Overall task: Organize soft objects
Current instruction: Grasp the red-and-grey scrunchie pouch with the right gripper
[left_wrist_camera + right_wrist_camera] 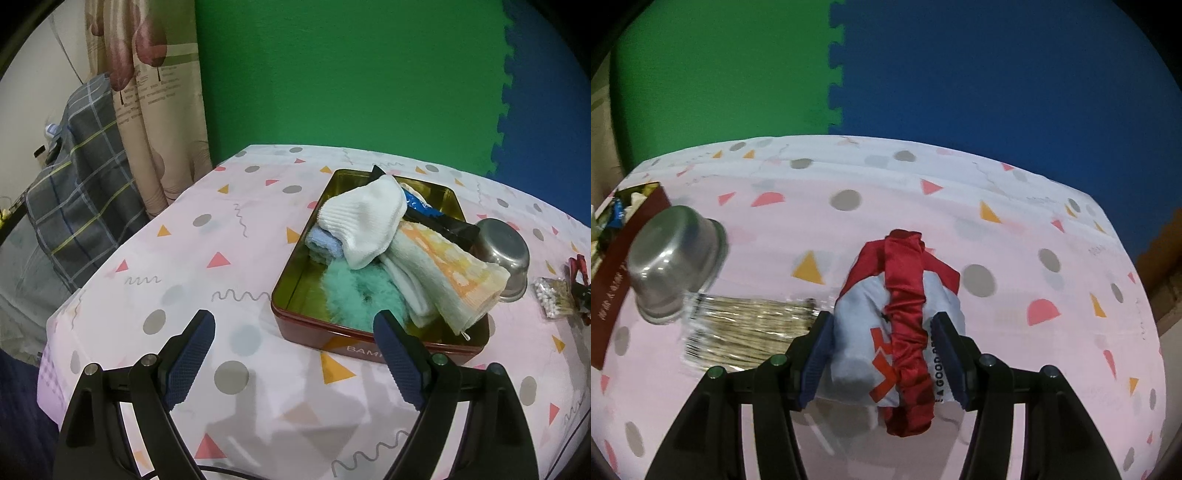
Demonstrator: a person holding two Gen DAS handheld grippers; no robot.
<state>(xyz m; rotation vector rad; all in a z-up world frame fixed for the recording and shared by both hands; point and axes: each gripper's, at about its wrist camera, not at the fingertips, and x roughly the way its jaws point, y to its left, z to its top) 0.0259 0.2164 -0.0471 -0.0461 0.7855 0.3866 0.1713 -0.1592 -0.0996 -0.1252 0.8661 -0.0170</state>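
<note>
A red tin (325,338) with a gold inside stands on the patterned tablecloth. In it lie a white sock (365,221), a blue cloth (325,242), a teal fluffy piece (354,295) and a white-and-orange towel (443,273) that hangs over the right rim. My left gripper (295,319) is open and holds nothing, just in front of the tin's near left corner. My right gripper (882,317) is shut on a folded white bag with a red strap (905,314), its pads pressed on both sides. The bag is low over the cloth, right of the tin (613,273).
A steel bowl (506,251) (672,258) lies overturned against the tin's right side. A clear pack of cotton swabs (750,332) (554,301) lies between the bowl and the bag. A blue packet (421,205) and a black piece (454,227) sit in the tin's far end. Foam wall behind.
</note>
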